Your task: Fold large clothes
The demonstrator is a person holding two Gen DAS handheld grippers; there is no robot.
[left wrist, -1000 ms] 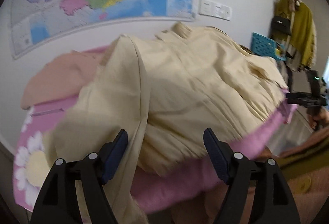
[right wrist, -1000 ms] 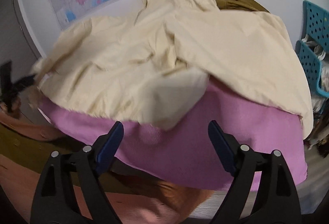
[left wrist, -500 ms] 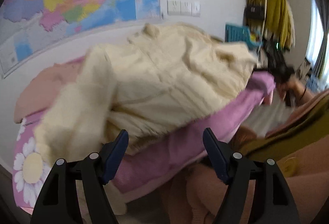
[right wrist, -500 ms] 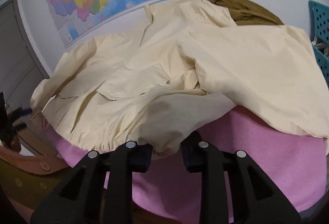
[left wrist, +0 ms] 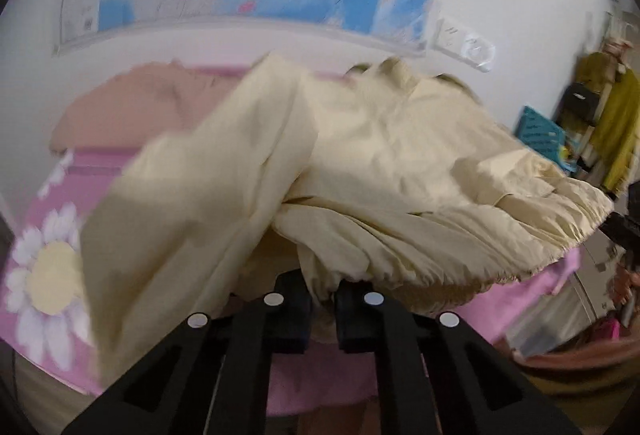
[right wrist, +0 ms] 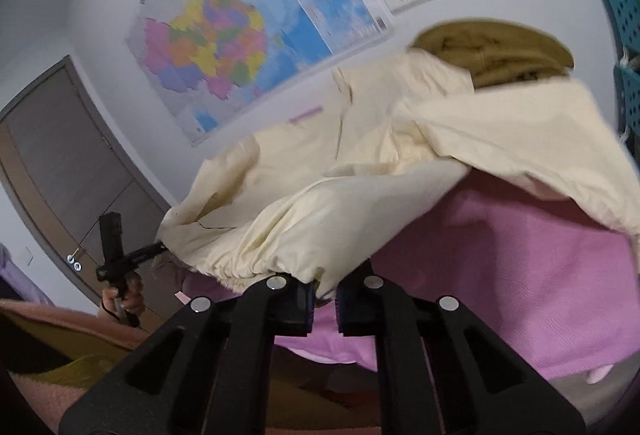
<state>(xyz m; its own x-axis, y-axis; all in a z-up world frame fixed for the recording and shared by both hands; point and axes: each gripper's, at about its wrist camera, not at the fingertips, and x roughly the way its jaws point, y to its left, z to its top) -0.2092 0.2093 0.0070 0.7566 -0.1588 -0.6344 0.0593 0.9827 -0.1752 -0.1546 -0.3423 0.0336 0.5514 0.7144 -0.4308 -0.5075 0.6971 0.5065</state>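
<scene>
I am gripping the cream jacket's hem in both clenched jaws; folding is barely starting, every fold remaining.

I see a large cream jacket sprawled, rumpled, across the pink bedspread. Its gathered hem runs along the bedspread's near edge and is lifted off it at two points, bunched into folds there. One sleeve drapes down toward the near left corner, over the daisy print. The collar end lies toward the far edge by the wall, against an olive garment.
</scene>
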